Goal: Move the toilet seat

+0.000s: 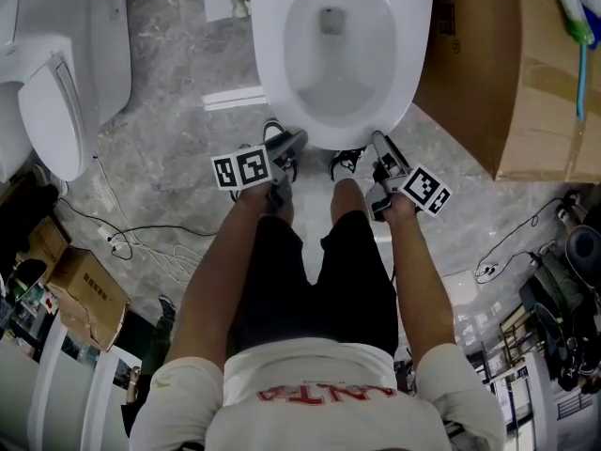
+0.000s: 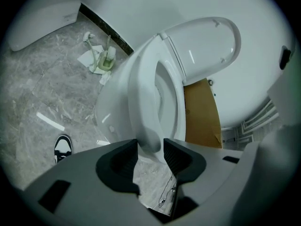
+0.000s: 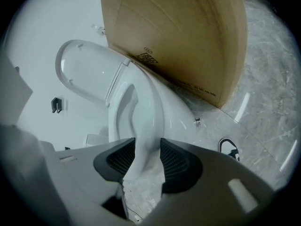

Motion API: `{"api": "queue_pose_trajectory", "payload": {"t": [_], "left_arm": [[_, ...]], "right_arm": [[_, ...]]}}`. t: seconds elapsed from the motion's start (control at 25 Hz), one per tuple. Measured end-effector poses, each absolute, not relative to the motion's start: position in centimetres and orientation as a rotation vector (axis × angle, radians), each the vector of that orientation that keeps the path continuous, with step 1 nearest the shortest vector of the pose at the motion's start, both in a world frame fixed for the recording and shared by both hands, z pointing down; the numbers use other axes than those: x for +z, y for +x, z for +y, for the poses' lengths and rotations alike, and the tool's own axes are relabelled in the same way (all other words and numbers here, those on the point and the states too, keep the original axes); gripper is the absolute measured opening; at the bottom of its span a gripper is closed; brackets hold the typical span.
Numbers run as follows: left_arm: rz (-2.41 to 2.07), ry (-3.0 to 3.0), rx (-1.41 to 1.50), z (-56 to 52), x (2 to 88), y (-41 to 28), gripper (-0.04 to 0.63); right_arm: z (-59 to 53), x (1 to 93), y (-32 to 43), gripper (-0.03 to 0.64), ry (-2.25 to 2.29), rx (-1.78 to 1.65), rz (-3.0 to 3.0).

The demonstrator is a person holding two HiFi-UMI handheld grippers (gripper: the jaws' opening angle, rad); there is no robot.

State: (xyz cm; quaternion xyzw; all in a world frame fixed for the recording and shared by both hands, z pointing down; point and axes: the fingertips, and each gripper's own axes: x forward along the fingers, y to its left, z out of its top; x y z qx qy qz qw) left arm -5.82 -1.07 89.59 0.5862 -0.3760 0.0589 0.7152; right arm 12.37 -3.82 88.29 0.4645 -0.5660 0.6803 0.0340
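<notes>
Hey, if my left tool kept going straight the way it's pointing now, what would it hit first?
The toilet seat. Its front edge sits between the jaws of the left tool, which look closed on it, so going further would push straight into the seat.

A: Colour of the seat [image 2: 143,93]?
B: Plain white.
A: And the floor [image 1: 178,148]?
B: Grey, marbled with pale veins.
A: The box [image 1: 512,73]?
B: Brown cardboard, black print.
A: The tools?
B: The left gripper [image 1: 293,144] and right gripper [image 1: 380,147] have grey bodies, black ribbed jaws, and cubes with black-and-white square markers.
A: The shoe [image 2: 62,147]?
B: Black and white.
</notes>
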Motion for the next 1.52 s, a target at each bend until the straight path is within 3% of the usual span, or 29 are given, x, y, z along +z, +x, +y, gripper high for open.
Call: {"api": "queue_pose_trajectory", "payload": {"t": [0.72,0.84,1.52], "left_arm": [[-0.868,1.413,0.073,-1.6,84.7,-6.3,0.144],[-0.858,1.425,0.061,-1.6,83.3,-6.1,0.144],[-0.852,1.46,-0.153,-4.0,74.8,-6.6,0.146]], "right_arm": [[-2.5,84.6,10.5,0.186,1.285,2.178,-1.919],[-3.1,82.8,10.1,0.137,1.264,2.174,-1.991],[-6.0,73.3,9.8,0.129,1.274,2.219,-2.208]]}}
